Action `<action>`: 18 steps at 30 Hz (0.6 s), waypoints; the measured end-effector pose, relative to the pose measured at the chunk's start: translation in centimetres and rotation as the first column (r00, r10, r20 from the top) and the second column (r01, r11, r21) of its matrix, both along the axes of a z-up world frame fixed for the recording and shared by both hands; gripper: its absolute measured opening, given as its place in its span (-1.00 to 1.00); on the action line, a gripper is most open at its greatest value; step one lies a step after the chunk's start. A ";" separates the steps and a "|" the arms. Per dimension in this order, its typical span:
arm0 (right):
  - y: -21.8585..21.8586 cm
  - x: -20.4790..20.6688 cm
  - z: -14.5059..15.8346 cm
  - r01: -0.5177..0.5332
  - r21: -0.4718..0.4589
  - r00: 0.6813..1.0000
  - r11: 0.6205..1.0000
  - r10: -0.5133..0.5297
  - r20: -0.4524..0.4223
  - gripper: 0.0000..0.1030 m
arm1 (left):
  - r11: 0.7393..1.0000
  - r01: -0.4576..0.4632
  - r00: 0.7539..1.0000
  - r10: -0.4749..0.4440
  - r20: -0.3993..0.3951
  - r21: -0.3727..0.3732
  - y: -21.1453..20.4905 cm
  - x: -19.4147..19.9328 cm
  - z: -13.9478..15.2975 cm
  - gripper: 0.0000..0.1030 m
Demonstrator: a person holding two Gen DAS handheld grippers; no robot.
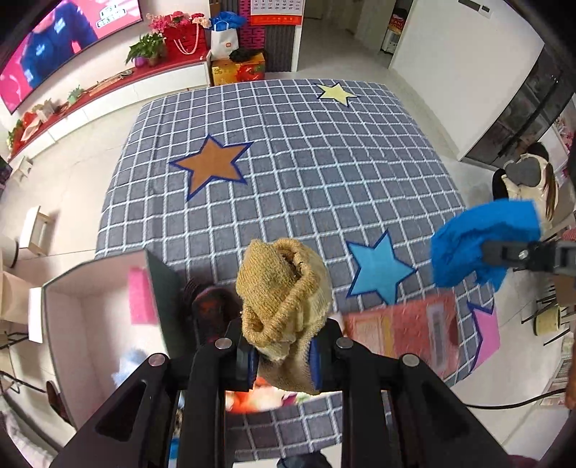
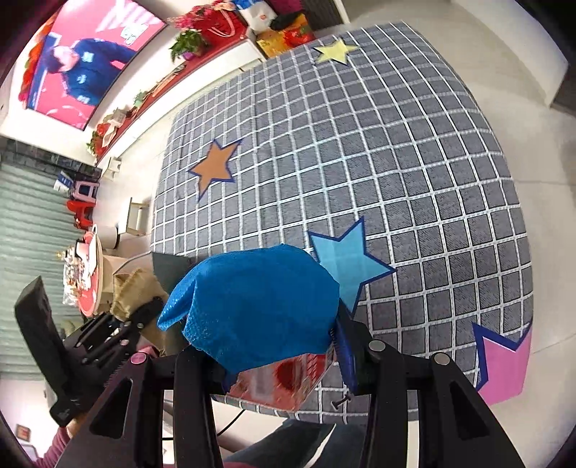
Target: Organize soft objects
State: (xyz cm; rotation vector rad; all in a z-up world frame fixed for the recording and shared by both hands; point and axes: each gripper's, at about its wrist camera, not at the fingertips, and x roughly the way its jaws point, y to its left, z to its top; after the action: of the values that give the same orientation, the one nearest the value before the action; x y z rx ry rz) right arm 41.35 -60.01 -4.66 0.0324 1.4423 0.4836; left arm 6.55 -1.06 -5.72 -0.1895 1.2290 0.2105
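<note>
The left hand-held gripper [image 1: 284, 354] pinches a tan sock [image 1: 284, 288] above the rug [image 1: 324, 162], beside a white box [image 1: 72, 288]. The right hand-held gripper [image 2: 277, 345] clamps a blue cloth [image 2: 252, 309]. Either limp bundle may slip out mid-carry, or snag the box wall.

Home living room: TV [image 1: 54, 46] playing on far-left wall, flowers [image 1: 176, 21] and plants [image 1: 145, 48] sitting along red-topped console [image 1: 108, 84], checked star rug [image 1: 306, 162] covering tiled floor [image 1: 68, 187].
</note>
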 end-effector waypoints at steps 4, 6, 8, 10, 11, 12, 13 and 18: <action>2.3 -2.7 1.7 -0.056 -0.019 0.997 0.998 0.057 0.043 -0.13 | 1.000 -0.027 1.000 0.027 0.011 -0.007 0.6 -2.2 0.5 -0.54; 3.8 -4.1 2.1 -0.090 -0.037 0.994 0.995 0.092 0.058 -0.13 | 0.999 -0.042 0.999 0.041 0.023 0.020 1.0 -3.4 1.0 -0.54; 5.3 -5.3 2.1 -0.117 -0.059 0.991 0.991 0.121 0.056 -0.13 | 0.998 -0.048 0.998 0.046 0.040 0.048 1.3 -4.5 1.5 -0.54; 6.8 -6.3 1.9 -0.146 -0.055 0.988 0.988 0.148 0.048 -0.13 | 0.997 -0.059 0.997 0.057 0.051 0.049 1.7 -5.4 1.9 -0.54; 7.6 -6.8 1.7 -0.163 -0.053 0.985 0.985 0.165 0.043 -0.13 | 0.996 -0.070 0.996 0.067 0.058 0.048 2.1 -6.1 2.1 -0.54; 8.2 -7.2 1.5 -0.175 -0.053 0.983 0.983 0.177 0.040 -0.13 | 0.996 -0.079 0.995 0.076 0.061 0.050 2.3 -6.7 2.3 -0.54; 9.0 -7.8 1.3 -0.193 -0.054 0.980 0.980 0.196 0.041 -0.13 | 0.994 -0.092 0.994 0.089 0.064 0.053 2.7 -7.5 2.4 -0.54; 12.0 -10.4 0.1 -0.248 -0.045 0.968 0.968 0.249 0.022 -0.13 | 0.989 -0.137 0.990 0.134 0.050 0.058 4.3 -10.5 2.3 -0.54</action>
State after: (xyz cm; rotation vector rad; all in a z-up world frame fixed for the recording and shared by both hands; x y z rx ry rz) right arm 30.97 -48.03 -4.58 -0.1904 1.4358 0.6563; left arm -4.00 3.24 -3.41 -0.2240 1.1635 0.3595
